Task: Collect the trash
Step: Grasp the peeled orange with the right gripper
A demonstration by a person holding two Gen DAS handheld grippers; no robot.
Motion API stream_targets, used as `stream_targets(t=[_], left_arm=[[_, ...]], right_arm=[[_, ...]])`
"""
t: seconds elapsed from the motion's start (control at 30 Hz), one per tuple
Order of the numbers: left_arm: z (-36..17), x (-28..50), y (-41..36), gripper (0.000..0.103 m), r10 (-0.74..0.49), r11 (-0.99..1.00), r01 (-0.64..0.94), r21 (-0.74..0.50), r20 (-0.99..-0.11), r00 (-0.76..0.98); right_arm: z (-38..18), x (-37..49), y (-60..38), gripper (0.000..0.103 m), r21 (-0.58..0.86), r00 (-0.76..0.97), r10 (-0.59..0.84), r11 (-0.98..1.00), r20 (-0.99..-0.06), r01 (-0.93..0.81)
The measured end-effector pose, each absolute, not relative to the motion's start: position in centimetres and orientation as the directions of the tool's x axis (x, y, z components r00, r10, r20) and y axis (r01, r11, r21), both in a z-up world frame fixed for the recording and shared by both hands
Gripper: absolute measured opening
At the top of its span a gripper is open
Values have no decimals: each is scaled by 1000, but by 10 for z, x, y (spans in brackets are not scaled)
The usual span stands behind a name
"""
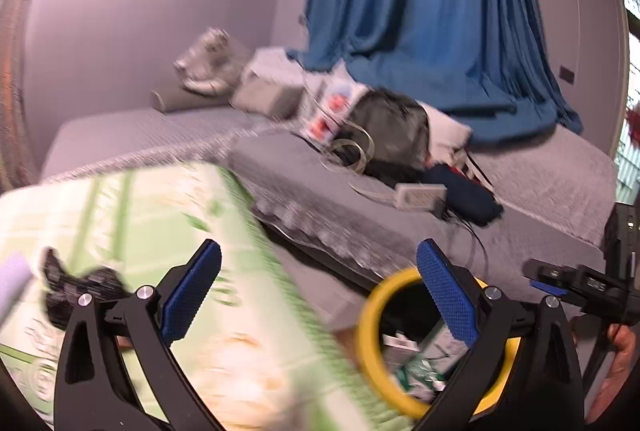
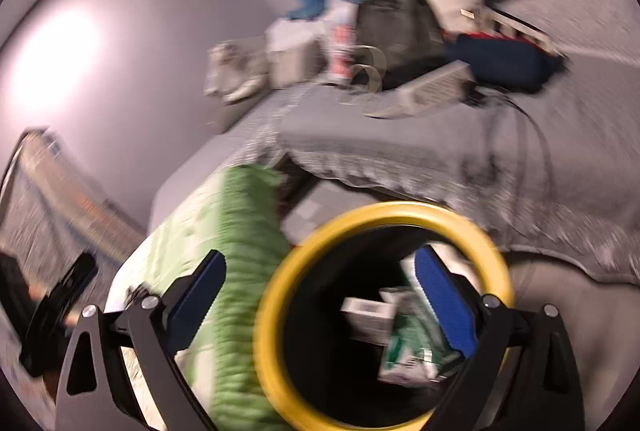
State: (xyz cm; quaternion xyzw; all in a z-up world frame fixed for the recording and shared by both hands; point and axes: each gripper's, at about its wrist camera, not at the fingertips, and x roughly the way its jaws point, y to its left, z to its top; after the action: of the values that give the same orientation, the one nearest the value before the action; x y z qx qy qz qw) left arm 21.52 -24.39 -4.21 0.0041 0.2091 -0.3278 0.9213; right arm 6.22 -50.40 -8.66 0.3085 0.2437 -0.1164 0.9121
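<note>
A bin with a yellow rim (image 2: 384, 209) stands low between the table and the bed; its yellow rim (image 1: 366, 327) also shows in the left wrist view. White and green packets (image 2: 400, 339) lie in its dark inside. My right gripper (image 2: 322, 301) hangs open over the bin's mouth with nothing between its blue pads. My left gripper (image 1: 320, 291) is open and empty above the edge of a green-and-white cloth (image 1: 140, 231). A black crumpled item (image 1: 92, 283) lies on that cloth, left of the left finger.
A grey-covered bed (image 1: 540, 191) lies ahead, holding a black bag (image 1: 392, 127), a navy pouch (image 1: 468, 195), a white box (image 1: 420, 195), a grey box (image 1: 268, 91) and shoes (image 1: 204, 63). A blue curtain (image 1: 420, 11) hangs behind. A hand (image 1: 620, 343) shows at the right.
</note>
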Motion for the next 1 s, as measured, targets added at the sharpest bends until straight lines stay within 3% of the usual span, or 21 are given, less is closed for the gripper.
stream_targets(t=[0.27, 0.5, 0.67, 0.77, 1.0], left_arm=[[-28, 222, -91, 95, -406, 904, 427, -4, -315, 858], [-42, 211, 25, 95, -150, 966, 205, 158, -304, 941], [-64, 211, 74, 95, -90, 981, 147, 131, -367, 926], [-74, 208, 89, 95, -96, 982, 153, 114, -397, 913], [-91, 204, 103, 95, -92, 975, 165, 149, -408, 909]], right_arm=[[-50, 110, -405, 95, 431, 862, 196, 902, -467, 29], [-58, 178, -291, 95, 341, 735, 366, 920, -571, -192], [-90, 230, -195, 93, 217, 613, 372, 924, -697, -314], [-106, 255, -160, 82, 154, 551, 343, 920, -760, -361], [-134, 296, -126, 71, 101, 482, 276, 929, -832, -357]])
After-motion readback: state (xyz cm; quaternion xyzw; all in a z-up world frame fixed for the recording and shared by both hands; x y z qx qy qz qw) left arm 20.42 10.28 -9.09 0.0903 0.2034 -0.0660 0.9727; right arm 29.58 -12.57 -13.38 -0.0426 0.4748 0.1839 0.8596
